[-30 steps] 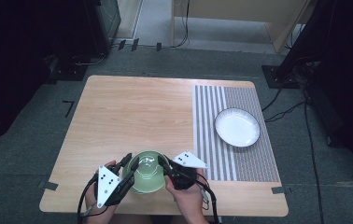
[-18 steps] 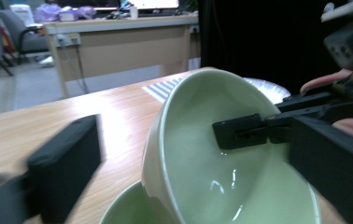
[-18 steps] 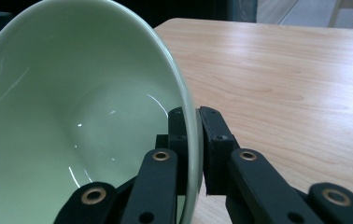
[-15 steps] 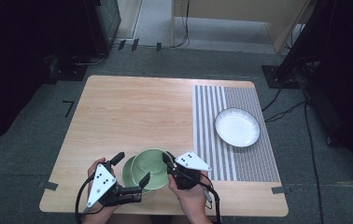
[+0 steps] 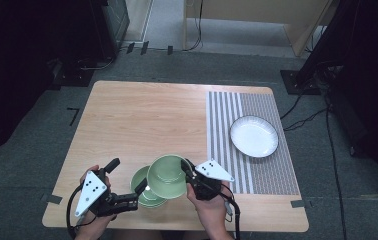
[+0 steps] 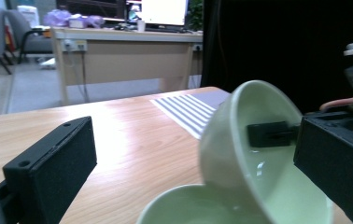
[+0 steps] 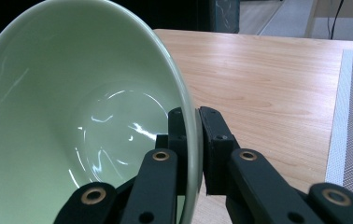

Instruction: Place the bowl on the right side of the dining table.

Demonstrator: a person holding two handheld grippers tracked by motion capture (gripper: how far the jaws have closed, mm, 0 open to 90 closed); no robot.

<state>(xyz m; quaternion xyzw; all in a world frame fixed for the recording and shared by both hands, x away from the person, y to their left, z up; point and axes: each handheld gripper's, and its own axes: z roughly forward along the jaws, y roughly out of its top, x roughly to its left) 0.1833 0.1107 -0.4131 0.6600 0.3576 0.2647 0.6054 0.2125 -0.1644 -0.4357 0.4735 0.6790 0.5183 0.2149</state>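
A pale green bowl (image 5: 166, 176) hangs tilted just above a second green bowl (image 5: 143, 196) that rests near the table's front edge. My right gripper (image 5: 189, 172) is shut on the upper bowl's right rim; in the right gripper view the jaws (image 7: 191, 133) pinch the bowl's (image 7: 72, 116) wall. My left gripper (image 5: 127, 176) stands open at the left of the bowls. Its jaws have just been opening, and its pads touch nothing. In the left gripper view, the tilted bowl (image 6: 230, 140) and the lower bowl's rim (image 6: 198, 205) lie ahead between those wide jaws (image 6: 195, 140).
A white plate (image 5: 253, 136) sits on a grey striped mat (image 5: 227, 125) at the table's right side. The wooden table (image 5: 142, 120) stretches bare behind the bowls. Cables trail from both grippers over the front edge.
The left gripper let go of the bowls, opened wide and drew back to the left. The right gripper lifted the upper bowl off the lower one and tilted it.
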